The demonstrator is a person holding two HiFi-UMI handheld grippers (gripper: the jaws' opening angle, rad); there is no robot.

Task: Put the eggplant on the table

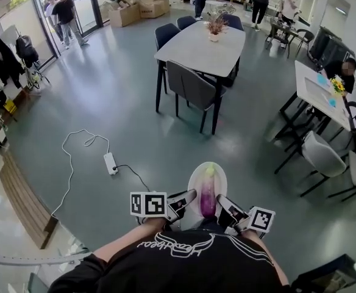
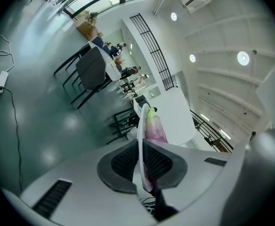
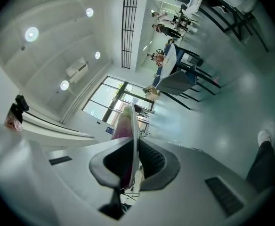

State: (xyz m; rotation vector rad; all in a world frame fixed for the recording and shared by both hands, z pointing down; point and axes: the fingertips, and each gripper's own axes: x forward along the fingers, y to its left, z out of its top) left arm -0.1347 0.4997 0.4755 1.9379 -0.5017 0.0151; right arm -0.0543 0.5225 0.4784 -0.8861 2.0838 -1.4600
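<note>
**Eggplant's riding a plate, both claws pinching the rim**

In the head view the glossy purple eggplant [image 1: 208,195] lies down the middle of a smooth white oval plate [image 1: 194,185], green tip at the far rim. The grey-topped table [image 1: 193,50] is well apart from it. The left claw [image 1: 187,198] and right claw [image 1: 224,204] each clamp the near rim, jaws barely apart. The gripper views show the plate edge-on, a thin white line between ribbed dark pads [image 2: 123,161].

eggplant [image 1: 208,193] on plate [image 1: 195,178], plate between left gripper [image 1: 188,198] and right gripper [image 1: 222,202], table [image 1: 197,49] well ahead
</note>
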